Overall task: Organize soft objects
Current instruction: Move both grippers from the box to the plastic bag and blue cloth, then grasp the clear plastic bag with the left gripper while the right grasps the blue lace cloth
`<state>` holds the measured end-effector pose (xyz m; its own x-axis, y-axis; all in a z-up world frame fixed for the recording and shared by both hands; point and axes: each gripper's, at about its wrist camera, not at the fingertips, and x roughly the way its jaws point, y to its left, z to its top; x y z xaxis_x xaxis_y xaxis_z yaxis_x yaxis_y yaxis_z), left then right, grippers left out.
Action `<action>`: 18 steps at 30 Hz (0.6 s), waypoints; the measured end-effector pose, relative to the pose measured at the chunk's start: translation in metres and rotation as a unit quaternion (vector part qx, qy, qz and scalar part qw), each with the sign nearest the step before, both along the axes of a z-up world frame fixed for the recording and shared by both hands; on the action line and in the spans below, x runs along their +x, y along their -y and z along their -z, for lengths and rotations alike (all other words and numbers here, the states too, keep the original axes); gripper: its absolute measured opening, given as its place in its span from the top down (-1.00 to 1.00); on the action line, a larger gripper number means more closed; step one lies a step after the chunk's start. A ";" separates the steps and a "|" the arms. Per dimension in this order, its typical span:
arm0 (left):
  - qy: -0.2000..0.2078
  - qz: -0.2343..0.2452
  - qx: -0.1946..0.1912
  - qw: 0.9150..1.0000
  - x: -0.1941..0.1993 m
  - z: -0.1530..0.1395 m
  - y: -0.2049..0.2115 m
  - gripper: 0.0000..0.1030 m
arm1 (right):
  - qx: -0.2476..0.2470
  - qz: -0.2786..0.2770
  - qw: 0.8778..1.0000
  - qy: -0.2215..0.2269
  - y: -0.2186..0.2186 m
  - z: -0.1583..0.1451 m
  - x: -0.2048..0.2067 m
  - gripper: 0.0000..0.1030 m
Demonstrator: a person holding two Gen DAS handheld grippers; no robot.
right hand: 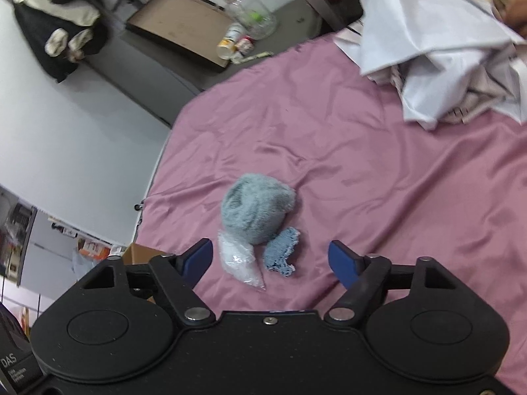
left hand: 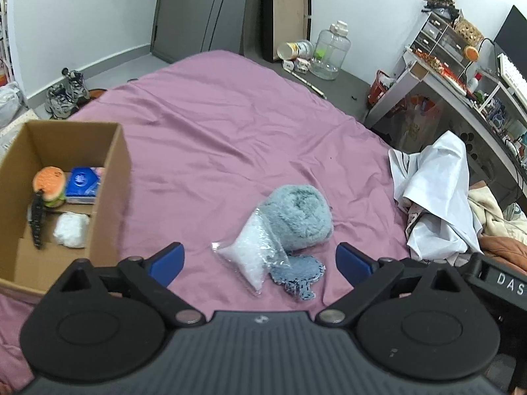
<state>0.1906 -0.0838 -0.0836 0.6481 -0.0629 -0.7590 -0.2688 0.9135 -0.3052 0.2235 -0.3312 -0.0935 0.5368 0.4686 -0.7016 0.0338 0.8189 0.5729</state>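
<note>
A fluffy grey-blue ball (left hand: pixel 298 217) (right hand: pixel 257 212) lies on the pink bedsheet (left hand: pixel 210 125) (right hand: pixel 378 177). A clear bag of white filling (left hand: pixel 245 256) (right hand: pixel 240 261) and a small blue knitted piece (left hand: pixel 298 275) (right hand: pixel 281 255) lie against it. My left gripper (left hand: pixel 260 263) is open and empty just in front of them. My right gripper (right hand: pixel 271 260) is open and empty, its jaws on either side of the bag and knitted piece. A cardboard box (left hand: pixel 108 177) at the left holds a burger plush (left hand: pixel 49 182), a blue pack (left hand: pixel 84 184) and a white fluffy lump (left hand: pixel 70 230).
White cloth and blankets (left hand: pixel 434 191) (right hand: pixel 438 42) are piled at the bed's right side. A desk with clutter (left hand: pixel 461 75) stands beyond it. A plastic jug (left hand: pixel 331 51), cans and shoes (left hand: pixel 64 95) are on the floor past the bed.
</note>
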 end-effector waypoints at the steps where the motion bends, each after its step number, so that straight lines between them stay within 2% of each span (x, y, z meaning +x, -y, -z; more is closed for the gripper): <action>1: -0.005 0.000 -0.002 1.000 0.005 0.004 0.001 -0.79 | 0.003 0.003 1.000 -0.006 0.000 0.003 0.002 -0.36; 7: -0.020 -0.006 -0.013 1.000 0.023 0.024 0.004 -0.63 | 0.006 0.037 0.999 -0.020 -0.002 0.012 0.007 -0.27; 12: -0.035 -0.007 -0.023 0.999 0.037 0.041 0.004 -0.45 | 0.011 0.039 0.998 -0.041 -0.005 0.025 0.014 -0.15; 18: -0.056 -0.012 -0.034 0.998 0.053 0.063 0.004 -0.42 | 0.017 0.047 0.997 -0.066 -0.010 0.038 0.025 -0.08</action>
<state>0.2440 -0.0881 -0.1469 0.5613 -0.1019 -0.8213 -0.3264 0.8847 -0.3328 0.2486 -0.3214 -0.1316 0.4837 0.4449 -0.7537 0.1857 0.7894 0.5852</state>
